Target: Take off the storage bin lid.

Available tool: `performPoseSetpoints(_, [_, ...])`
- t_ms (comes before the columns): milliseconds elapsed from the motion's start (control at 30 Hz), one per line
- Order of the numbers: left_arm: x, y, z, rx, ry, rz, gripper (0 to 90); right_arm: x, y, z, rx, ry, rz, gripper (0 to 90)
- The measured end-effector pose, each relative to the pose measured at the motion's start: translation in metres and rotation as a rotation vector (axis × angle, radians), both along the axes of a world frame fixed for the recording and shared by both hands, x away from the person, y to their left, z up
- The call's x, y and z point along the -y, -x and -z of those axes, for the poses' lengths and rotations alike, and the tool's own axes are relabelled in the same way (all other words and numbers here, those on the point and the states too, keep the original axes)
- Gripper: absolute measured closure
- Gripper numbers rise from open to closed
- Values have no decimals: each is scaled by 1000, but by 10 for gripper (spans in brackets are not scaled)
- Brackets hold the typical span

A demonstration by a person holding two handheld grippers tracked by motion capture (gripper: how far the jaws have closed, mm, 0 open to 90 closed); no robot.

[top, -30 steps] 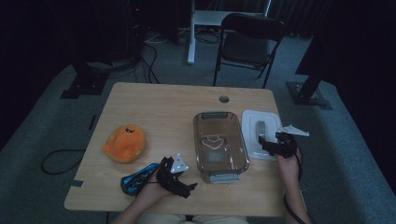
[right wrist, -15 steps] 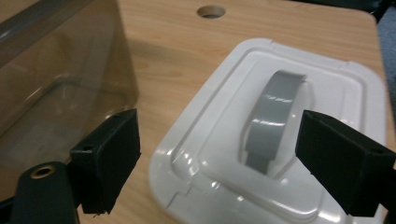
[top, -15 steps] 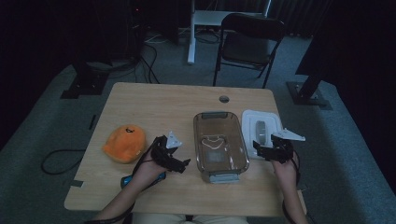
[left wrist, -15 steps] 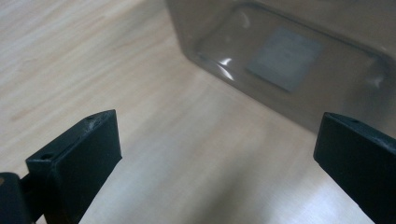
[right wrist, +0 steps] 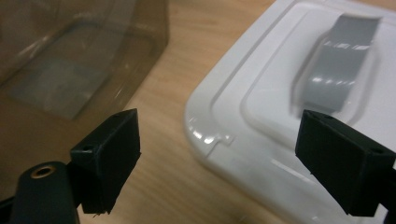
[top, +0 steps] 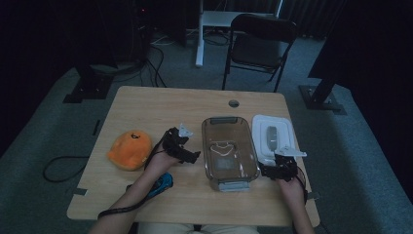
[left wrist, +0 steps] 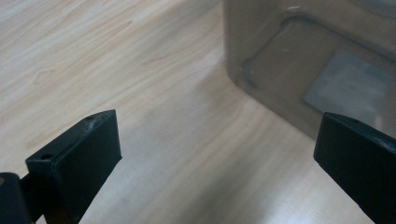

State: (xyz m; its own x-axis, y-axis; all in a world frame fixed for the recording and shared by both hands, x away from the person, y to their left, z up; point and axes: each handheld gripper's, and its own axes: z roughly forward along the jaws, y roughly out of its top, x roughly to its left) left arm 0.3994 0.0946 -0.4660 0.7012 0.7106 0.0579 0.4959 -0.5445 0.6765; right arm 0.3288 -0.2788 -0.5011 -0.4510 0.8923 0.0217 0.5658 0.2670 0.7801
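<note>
Since the earlier frames, the left gripper (top: pixel 191 157) has left the blue object (top: pixel 160 184) and advanced to the clear container (top: pixel 229 152) at mid-tabletop; the right gripper (top: pixel 271 169) faces the white lid (top: pixel 272 138). Both jaws are spread, holding nothing; lid placement likely follows.

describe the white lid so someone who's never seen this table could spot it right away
On the wooden table, look to the far right, beside the clear container. The white lid lies flat there, just ahead of the right gripper. It is the one opaque white piece, with a grey handle on top.
</note>
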Motion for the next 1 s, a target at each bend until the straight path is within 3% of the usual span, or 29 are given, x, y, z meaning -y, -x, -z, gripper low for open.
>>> performPoseSetpoints(267, [8,-18,3,-18,-9,-11,12,-13,5,4,-29,-6,-57,139])
performPoseSetpoints(400, [11,-23,5,-8,-3,-15,12,-22,6,5,-32,3,-74,150])
performPoseSetpoints(467, [12,-27,5,-6,-20,-21,12,-24,6,4,-41,6,-87,151])
performPoseSetpoints(700, [8,-37,4,-6,-50,-23,12,-36,8,5,-71,-13,-150,152])
performPoseSetpoints(1000, [0,-49,2,-5,-47,-34,13,-56,10,6,-73,-2,-192,153])
